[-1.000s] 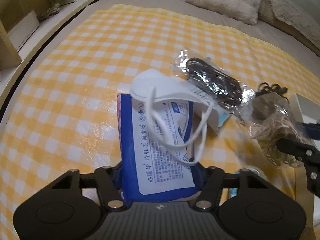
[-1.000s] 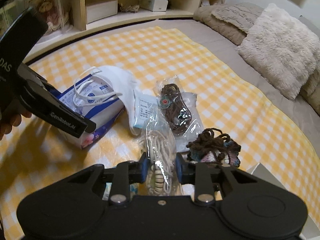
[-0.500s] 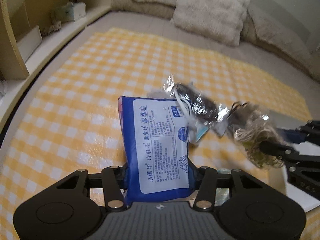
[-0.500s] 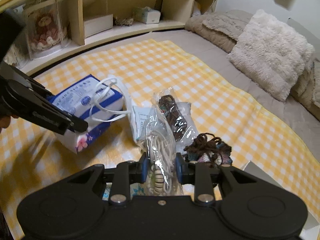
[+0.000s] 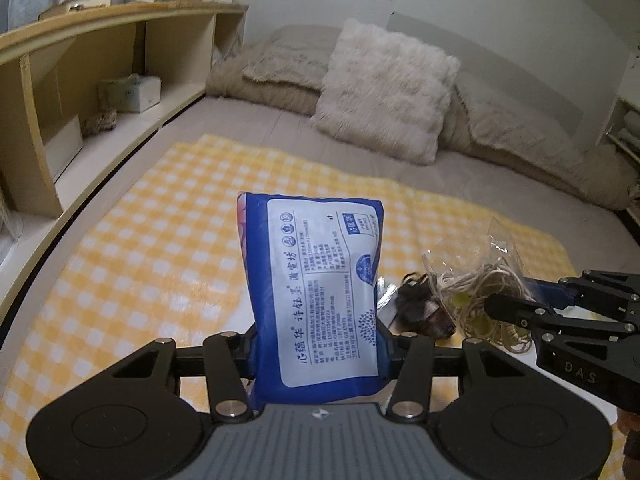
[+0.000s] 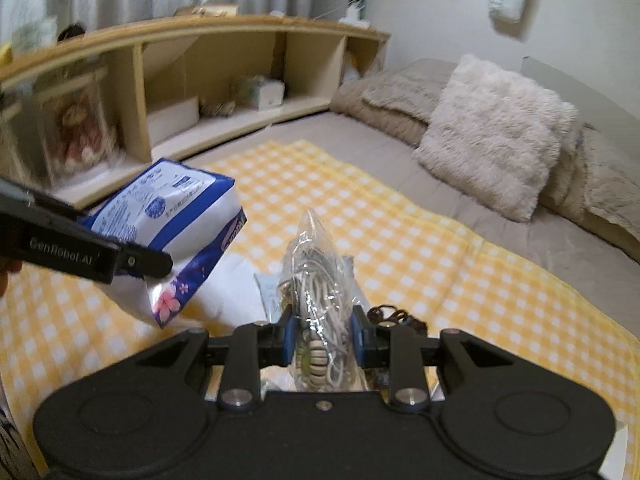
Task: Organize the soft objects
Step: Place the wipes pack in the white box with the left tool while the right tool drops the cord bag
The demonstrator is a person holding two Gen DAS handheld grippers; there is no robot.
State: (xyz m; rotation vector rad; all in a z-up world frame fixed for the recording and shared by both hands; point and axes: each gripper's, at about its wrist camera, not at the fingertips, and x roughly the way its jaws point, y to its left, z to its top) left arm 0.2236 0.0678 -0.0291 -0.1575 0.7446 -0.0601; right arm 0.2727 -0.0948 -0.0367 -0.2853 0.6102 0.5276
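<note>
We have both loads up off the checked cloth (image 5: 168, 216). Our left gripper (image 5: 316, 344) clamps the blue tissue pack (image 5: 320, 288) about half open, low on the pack, which stands tall between the fingers. Our right gripper (image 6: 322, 334) is pinched tight on the clear bag of cord (image 6: 316, 280). Best carry both level and steadily: the pack looks top-heavy, the bag slippery.
</note>
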